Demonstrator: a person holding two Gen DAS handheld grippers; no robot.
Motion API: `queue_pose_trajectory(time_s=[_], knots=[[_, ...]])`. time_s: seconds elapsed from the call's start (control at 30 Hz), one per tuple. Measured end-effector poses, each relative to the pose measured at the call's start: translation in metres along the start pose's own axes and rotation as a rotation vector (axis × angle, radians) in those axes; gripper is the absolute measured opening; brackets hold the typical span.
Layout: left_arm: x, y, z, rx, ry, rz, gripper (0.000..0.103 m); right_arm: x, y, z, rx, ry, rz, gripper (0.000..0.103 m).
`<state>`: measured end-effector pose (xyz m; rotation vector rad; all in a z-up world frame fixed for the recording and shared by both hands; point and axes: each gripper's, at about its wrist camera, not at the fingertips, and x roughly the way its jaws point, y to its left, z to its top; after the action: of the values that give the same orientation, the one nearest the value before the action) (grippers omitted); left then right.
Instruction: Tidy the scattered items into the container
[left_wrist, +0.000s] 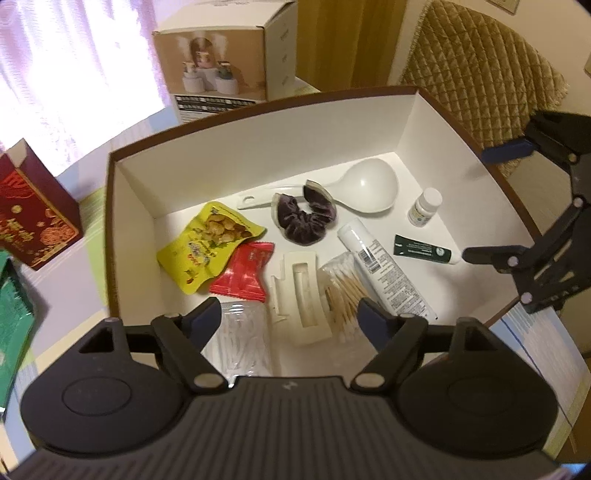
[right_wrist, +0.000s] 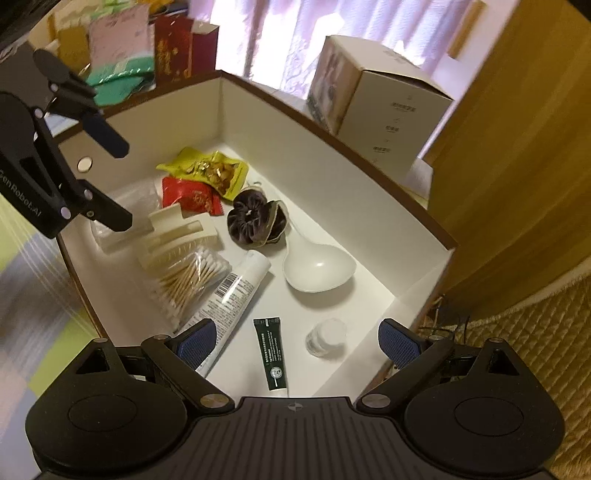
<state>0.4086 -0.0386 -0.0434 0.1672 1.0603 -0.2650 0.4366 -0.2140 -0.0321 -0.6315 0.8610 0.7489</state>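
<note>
A white box with a brown rim (left_wrist: 258, 107) (right_wrist: 332, 144) holds the items. In it lie a yellow snack packet (left_wrist: 207, 247), a red packet (left_wrist: 243, 273), a cream hair claw (left_wrist: 303, 295), a bag of cotton swabs (left_wrist: 343, 284), a white tube (left_wrist: 384, 273), a dark green tube (right_wrist: 273, 354), a small white bottle (right_wrist: 325, 338), a white spoon (right_wrist: 317, 266) and a purple scrunchie (right_wrist: 255, 221). My left gripper (left_wrist: 288, 310) hangs open above the claw and swabs, holding nothing. Over the green tube and bottle my right gripper (right_wrist: 295, 328) is open and empty too.
A cardboard product box (left_wrist: 221, 59) stands behind the container. Red cartons (left_wrist: 33, 210) and green packaging (left_wrist: 11, 325) sit at its left on a patterned tablecloth. A quilted gold cover (left_wrist: 476, 74) lies at the right, with a wooden panel (right_wrist: 517, 147) behind.
</note>
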Motion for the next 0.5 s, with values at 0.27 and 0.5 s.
queue_pose_trajectory(time_s=[0.27, 0.5], knots=[[-0.021, -0.006, -0.008, -0.019, -0.006, 0.068, 0.085, -0.02, -0.003, -0.007, 0.133, -0.036, 0.006, 0.1], [-0.039, -0.012, -0.022, -0.036, -0.025, 0.132, 0.085, -0.034, 0.002, -0.008, 0.236, -0.042, -0.023, 0.1]])
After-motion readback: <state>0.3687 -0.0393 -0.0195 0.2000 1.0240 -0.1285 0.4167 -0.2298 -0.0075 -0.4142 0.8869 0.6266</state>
